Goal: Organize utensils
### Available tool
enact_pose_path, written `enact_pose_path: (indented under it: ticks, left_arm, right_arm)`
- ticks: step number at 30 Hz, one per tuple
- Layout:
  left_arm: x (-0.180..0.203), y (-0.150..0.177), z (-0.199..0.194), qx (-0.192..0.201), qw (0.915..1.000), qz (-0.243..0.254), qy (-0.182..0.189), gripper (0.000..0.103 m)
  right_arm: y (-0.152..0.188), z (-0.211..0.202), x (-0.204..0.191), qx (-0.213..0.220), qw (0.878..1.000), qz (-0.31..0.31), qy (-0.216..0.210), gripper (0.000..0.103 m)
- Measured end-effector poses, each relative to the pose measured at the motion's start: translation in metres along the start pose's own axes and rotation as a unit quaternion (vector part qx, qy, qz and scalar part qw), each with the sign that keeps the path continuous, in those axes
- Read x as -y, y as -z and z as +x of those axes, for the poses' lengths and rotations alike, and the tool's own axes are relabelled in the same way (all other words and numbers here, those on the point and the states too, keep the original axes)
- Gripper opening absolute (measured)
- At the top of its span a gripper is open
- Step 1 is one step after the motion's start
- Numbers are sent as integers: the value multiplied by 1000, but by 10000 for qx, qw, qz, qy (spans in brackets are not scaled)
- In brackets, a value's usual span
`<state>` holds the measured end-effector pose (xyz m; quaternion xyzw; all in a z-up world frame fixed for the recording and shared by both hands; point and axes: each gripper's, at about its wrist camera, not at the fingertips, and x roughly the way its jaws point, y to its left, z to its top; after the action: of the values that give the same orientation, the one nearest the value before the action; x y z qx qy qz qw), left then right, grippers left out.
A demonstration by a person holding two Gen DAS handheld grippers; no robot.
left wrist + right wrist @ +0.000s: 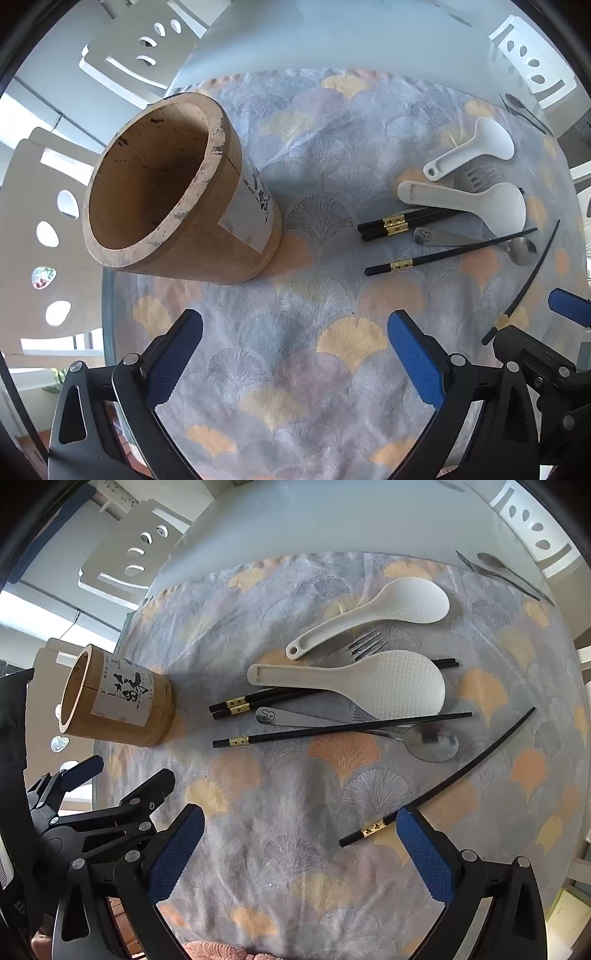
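- The left gripper (295,360) points steeply down, its jaws spread wide, with nothing between the blue pads (175,356).
- The right gripper (301,853) also points steeply down, jaws at their widest, and its blue pads (424,853) press on nothing.
- Both black finger frames fan outward from the bottom edge of their own views.
- In the right wrist view, the left gripper shows at the lower left, just beside the right one, its fingers apart.
- In the left wrist view, part of the right gripper shows at the right edge, one blue pad tip visible.
- The two grippers sit side by side, close together, at about the same height.
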<state>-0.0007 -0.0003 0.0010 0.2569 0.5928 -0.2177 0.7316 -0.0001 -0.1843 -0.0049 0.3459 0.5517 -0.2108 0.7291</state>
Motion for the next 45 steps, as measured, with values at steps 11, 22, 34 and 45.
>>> enact_pose_path:
  ticks: [11, 22, 34, 45]
  left_arm:
    - [1, 2, -2, -18, 10000, 1, 35, 100]
    - [-3, 1, -6, 55, 10000, -43, 65, 100]
    - [-1, 0, -5, 29, 10000, -20, 57, 100]
    - [-2, 1, -4, 41, 10000, -29, 65, 100]
  right_arm:
    - [-1, -3, -4, -31, 10000, 37, -18, 103]
    - [-1, 0, -3, -90, 10000, 15, 14, 103]
    - [1, 2, -2, -126, 9999, 25, 15, 103]
    - [1, 3, -1, -143, 9999, 39, 43, 103]
